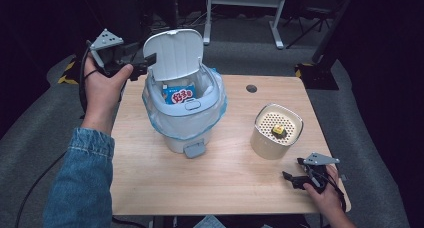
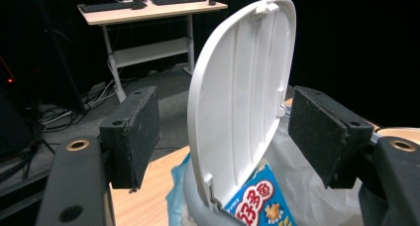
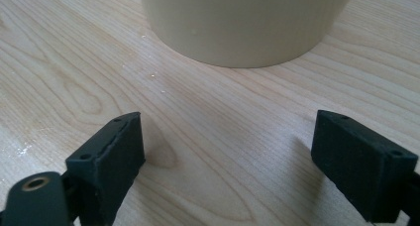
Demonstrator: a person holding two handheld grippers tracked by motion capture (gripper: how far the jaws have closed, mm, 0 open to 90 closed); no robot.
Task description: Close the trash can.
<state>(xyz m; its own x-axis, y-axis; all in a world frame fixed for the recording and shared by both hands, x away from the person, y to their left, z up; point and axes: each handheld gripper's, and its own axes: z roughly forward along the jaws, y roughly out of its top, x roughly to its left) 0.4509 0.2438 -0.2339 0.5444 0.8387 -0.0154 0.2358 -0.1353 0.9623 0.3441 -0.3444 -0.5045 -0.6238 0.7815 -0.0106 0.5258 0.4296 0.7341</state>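
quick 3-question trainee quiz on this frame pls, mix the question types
1. True or false: the left gripper is clamped shut on the lid of the white pedal bin.
2. Which thing stands nearest the right gripper? A) the pedal bin B) the cream container with a perforated top C) the round hole in the tabletop
3. Fill in: inside the bin, under the raised lid, lies a blue ____.

Key
1. False. The lid stands open between the pads, which are spread apart with gaps either side.
2. B. The cream wall rises just ahead of the open jaws in the right gripper view.
3. Snack packet, blue with red characters.
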